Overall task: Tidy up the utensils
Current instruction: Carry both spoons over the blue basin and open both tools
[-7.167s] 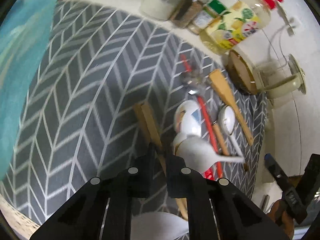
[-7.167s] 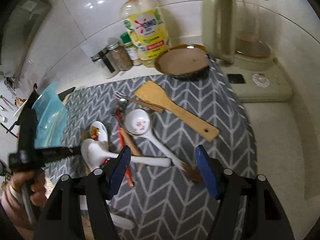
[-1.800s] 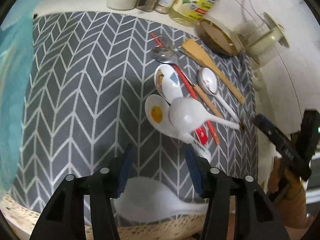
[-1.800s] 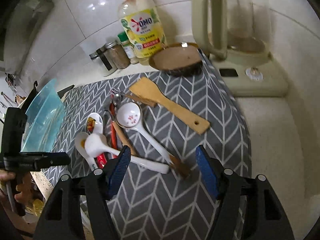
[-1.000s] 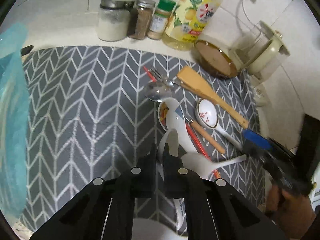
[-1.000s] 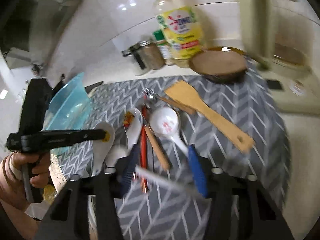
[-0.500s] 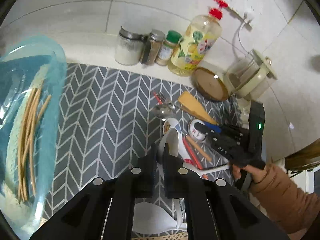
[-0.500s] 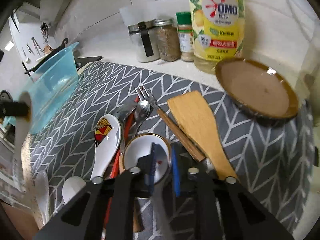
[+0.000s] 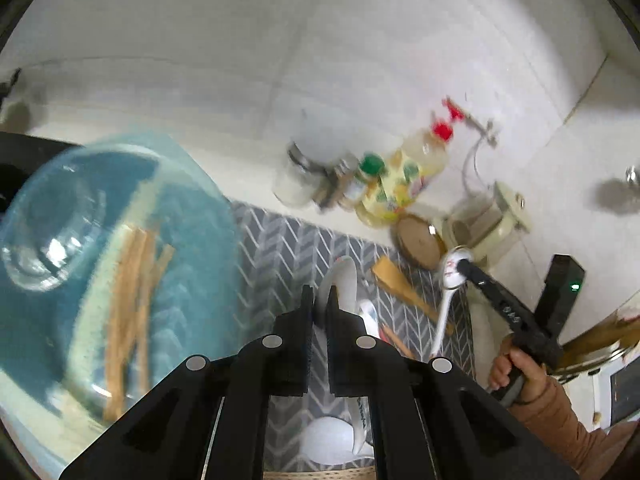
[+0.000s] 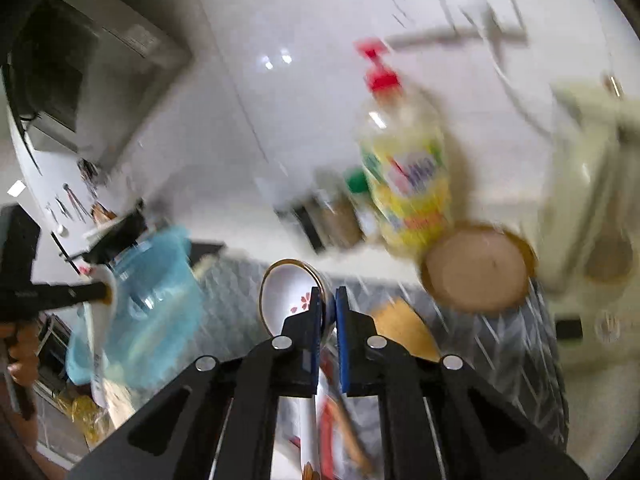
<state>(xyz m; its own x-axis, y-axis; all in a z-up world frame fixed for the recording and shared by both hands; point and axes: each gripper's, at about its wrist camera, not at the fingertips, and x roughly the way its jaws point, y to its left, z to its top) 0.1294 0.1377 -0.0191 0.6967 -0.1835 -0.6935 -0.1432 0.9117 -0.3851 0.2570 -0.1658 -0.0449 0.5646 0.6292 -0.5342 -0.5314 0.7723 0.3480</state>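
My left gripper (image 9: 318, 304) is shut on a white ceramic spoon (image 9: 343, 280) and holds it in the air beside a blue plastic bowl (image 9: 192, 248) that has wooden chopsticks (image 9: 132, 292) in it. My right gripper (image 10: 328, 308) is shut on the rim of a flower-patterned ceramic spoon (image 10: 286, 292), lifted above the grey chevron mat (image 10: 496, 344). That spoon also shows in the left wrist view (image 9: 452, 268). More spoons (image 9: 368, 312) and a wooden spatula (image 9: 396, 280) lie on the mat.
A soap bottle (image 10: 404, 184), spice jars (image 9: 320, 180), a brown dish (image 10: 476, 268) and a cream kettle (image 9: 488, 220) stand at the back by the tiled wall. A large white ladle (image 9: 328, 440) lies at the mat's near edge.
Both grippers have risen from the mat. The left has carried its white spoon toward the blue bowl. The right has lifted the flower-patterned spoon off the mat.
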